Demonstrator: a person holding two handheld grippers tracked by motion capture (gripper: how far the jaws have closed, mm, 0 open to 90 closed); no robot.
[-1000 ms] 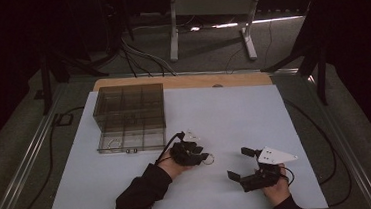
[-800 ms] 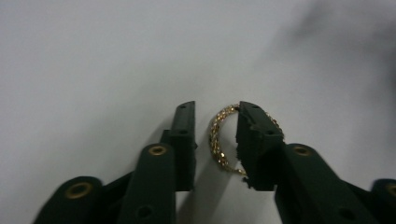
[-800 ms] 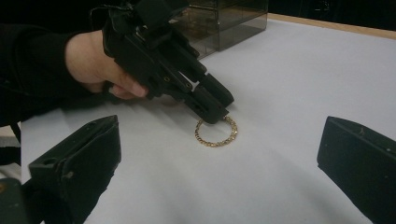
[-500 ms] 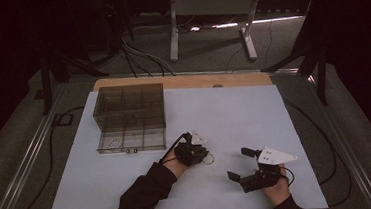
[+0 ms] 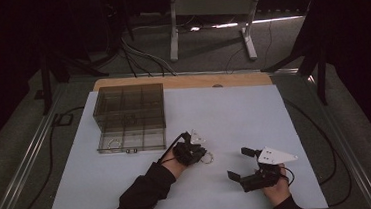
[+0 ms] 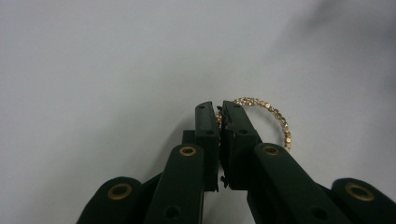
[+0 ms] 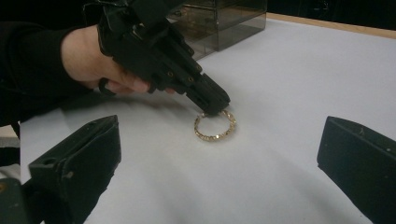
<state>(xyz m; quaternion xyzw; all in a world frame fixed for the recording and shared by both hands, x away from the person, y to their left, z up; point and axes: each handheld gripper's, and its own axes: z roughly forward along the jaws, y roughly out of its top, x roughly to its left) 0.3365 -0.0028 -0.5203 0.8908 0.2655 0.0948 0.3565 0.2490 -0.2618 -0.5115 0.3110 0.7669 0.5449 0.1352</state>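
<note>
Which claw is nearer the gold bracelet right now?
Left. The left claw is clamped on the gold bracelet's rim; the right claw sits open, apart to its right.

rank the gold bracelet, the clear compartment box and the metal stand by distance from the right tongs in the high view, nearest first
From the right tongs:
1. Gold bracelet, on the white table just to their left, pinched by the left tongs.
2. Clear compartment box, at the table's far left.
3. Metal stand, on the floor beyond the table's far edge.
</note>
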